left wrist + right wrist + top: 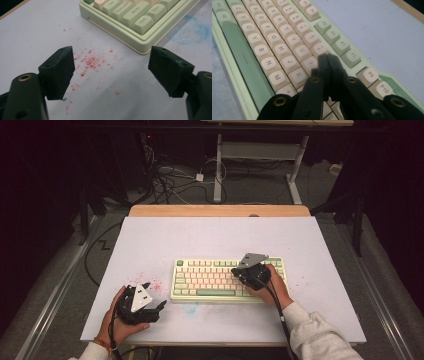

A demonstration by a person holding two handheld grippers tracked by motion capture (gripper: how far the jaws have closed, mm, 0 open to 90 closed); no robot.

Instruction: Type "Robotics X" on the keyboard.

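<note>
A pale green keyboard (225, 279) with cream keys lies on the white table top (215, 235), a little in front of the middle. My right gripper (235, 270) is shut, with nothing between its jaws, and its tip rests over the right part of the key field. In the right gripper view the closed tip (327, 57) sits above the keyboard's (274, 42) keys near I and J. My left gripper (161, 306) lies on the table to the left of the keyboard, held in a hand. Its jaws (111, 72) stand wide open over bare table, near the keyboard's (135, 22) front left corner.
Red specks (90, 61) stain the table between the left jaws, and a faint blue smear (195, 30) lies in front of the keyboard. The table's wooden far edge (220, 210) borders dark floor with cables (170, 175) and a desk frame (260, 155).
</note>
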